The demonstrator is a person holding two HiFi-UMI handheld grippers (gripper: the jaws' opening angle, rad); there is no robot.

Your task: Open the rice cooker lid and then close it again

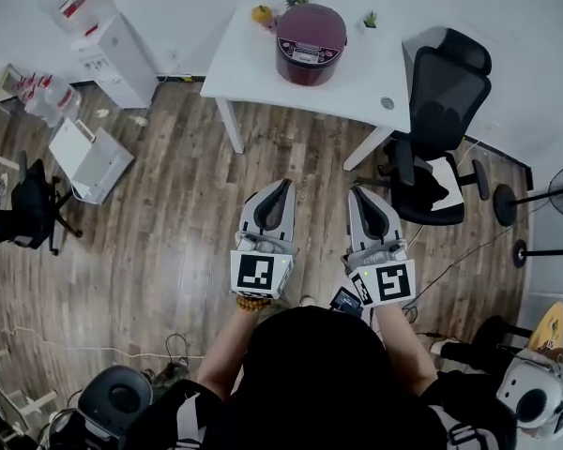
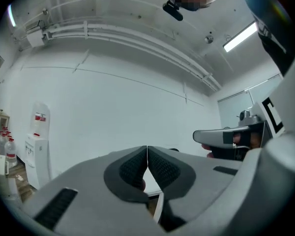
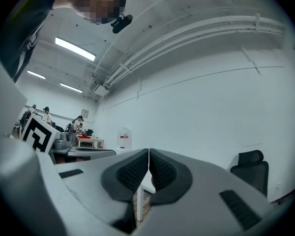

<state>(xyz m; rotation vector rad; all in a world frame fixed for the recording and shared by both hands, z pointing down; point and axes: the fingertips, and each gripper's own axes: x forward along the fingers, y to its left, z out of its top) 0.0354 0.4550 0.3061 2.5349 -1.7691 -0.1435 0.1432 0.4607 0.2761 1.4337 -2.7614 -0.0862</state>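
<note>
The dark red rice cooker (image 1: 311, 43) sits on the white desk (image 1: 247, 64) across the room, well apart from the person. Its lid looks shut, though it is small and far off, so I can't be sure. I think the opening and the closing are both still to do. The left hand-held gripper (image 1: 281, 186) and the right hand-held gripper (image 1: 356, 193) are each squeezed tight together, holding nothing and touching nothing.

The left hand-held gripper (image 1: 282, 184) and right hand-held gripper (image 1: 356, 192) are sitting side by side, slightly apart, at lower centre of the head view. Both are pointing level, toward the top of the frame. Both are showing jaws closed tip to tip, nothing between. Both forearms (image 1: 223, 343) are reaching forward, spread at the elbows.
</note>
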